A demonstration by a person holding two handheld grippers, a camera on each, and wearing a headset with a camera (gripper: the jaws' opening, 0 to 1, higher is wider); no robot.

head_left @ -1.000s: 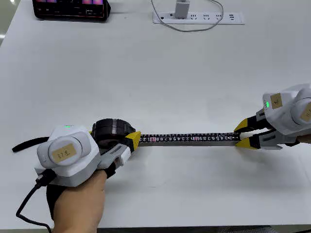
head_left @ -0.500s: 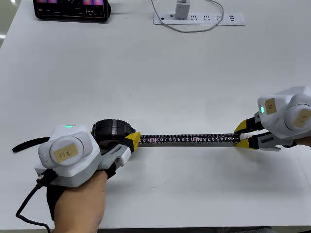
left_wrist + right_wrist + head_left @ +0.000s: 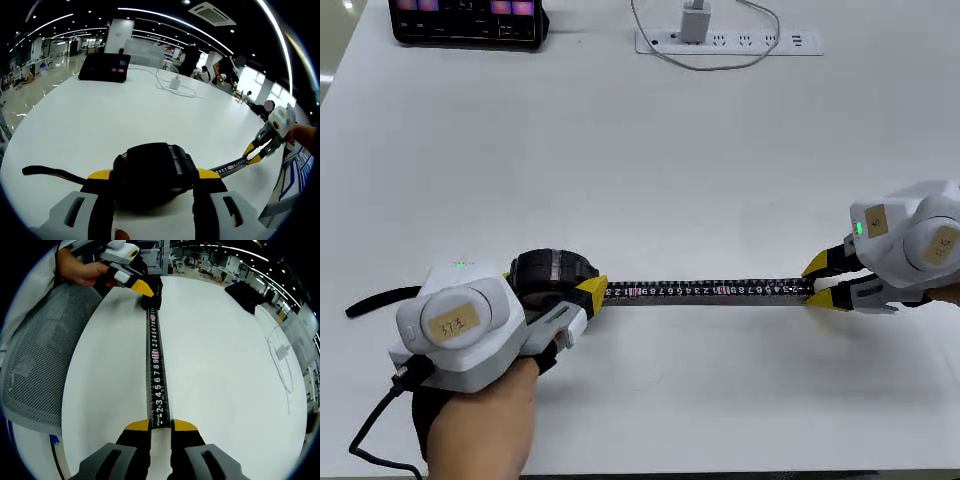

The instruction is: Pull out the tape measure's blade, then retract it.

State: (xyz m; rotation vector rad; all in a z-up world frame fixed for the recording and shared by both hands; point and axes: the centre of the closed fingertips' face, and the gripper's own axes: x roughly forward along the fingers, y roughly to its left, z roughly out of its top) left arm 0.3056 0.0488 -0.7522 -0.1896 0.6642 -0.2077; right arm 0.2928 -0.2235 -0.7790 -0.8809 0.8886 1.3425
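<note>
The tape measure (image 3: 552,275) sits on the white counter (image 3: 650,180), toward its left front; its blade (image 3: 705,290) lies drawn out flat to the right; the left gripper (image 3: 154,176) has its fingers clamped on both sides of the case, seemingly to anchor it; the right gripper (image 3: 818,281) has its fingers pinching the blade's end, which holds the blade straight; retraction looks not yet begun.

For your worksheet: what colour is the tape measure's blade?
Black blade, white numerals; right gripper view shows best.

Head view above; gripper views low, opposed, along shared blade (image 3: 705,290).
</note>
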